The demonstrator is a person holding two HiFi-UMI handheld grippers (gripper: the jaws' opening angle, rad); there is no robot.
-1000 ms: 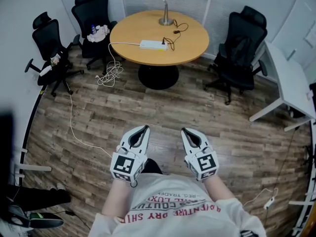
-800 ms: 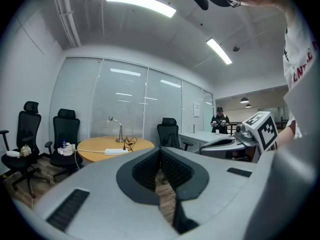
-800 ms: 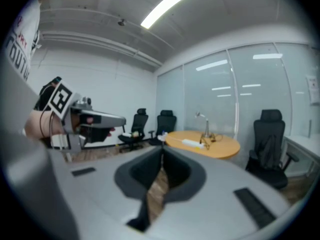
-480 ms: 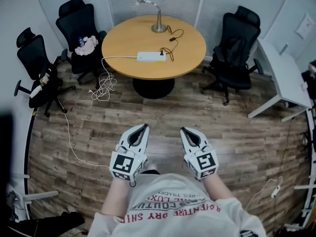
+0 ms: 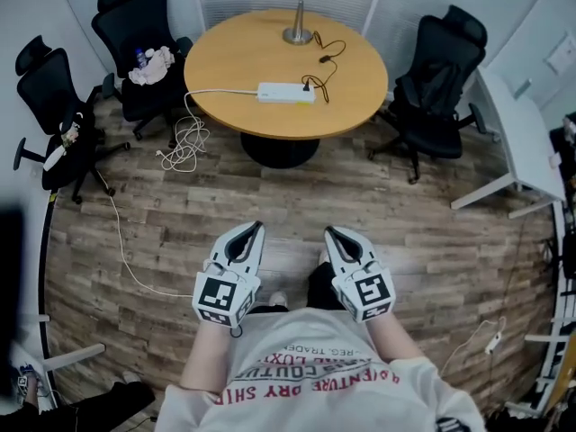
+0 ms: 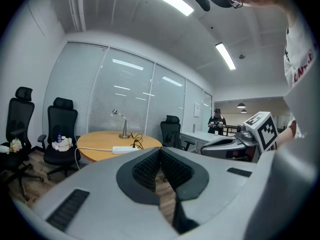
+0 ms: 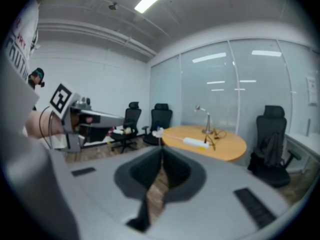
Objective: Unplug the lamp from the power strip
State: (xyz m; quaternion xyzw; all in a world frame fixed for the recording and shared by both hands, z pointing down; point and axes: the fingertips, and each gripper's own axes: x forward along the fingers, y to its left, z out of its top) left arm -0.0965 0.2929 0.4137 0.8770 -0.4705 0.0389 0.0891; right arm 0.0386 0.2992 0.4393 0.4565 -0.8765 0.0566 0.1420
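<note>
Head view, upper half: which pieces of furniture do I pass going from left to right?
far-left office chair → office chair with clutter on its seat → round wooden table → right office chair → white desk

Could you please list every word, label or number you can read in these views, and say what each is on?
"DRY SHIR": red print on the person's shirt, upside down in the head view, cut off.
"REG. TRADE": small grey print on the same shirt, barely legible.
Remaining lines on it: too distorted to read.
Marker squares on the left gripper and right gripper: patterns, no words.
No label legible on the power strip.
</note>
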